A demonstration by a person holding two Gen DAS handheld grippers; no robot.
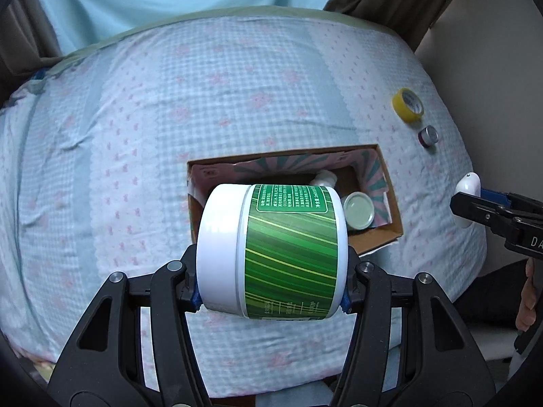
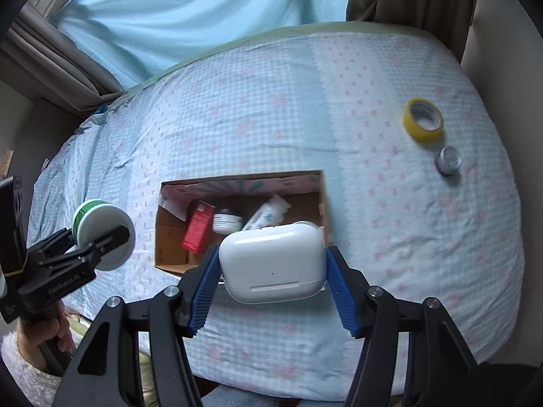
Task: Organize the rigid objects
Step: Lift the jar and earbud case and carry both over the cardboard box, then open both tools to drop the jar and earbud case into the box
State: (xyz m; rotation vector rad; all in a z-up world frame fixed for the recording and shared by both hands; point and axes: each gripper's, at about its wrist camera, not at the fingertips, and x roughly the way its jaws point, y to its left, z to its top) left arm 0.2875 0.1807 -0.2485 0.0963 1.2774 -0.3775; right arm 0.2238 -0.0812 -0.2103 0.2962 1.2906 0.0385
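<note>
My left gripper (image 1: 271,291) is shut on a green-labelled jar with a white lid (image 1: 271,251), held on its side above the near edge of an open cardboard box (image 1: 390,200). From the right wrist view the jar (image 2: 101,234) hangs left of the box (image 2: 169,237). My right gripper (image 2: 271,271) is shut on a white earbuds case (image 2: 271,264), held over the box's near right corner; it shows at the right edge of the left wrist view (image 1: 468,186). Inside the box lie a red carton (image 2: 198,230), a small jar (image 2: 225,224) and a white tube (image 2: 268,215).
The box sits on a bed with a blue checked cover (image 1: 169,118). A yellow tape roll (image 2: 423,120) and a small silver-lidded pot (image 2: 448,161) lie on the cover to the far right of the box. Curtains (image 2: 169,10) hang behind the bed.
</note>
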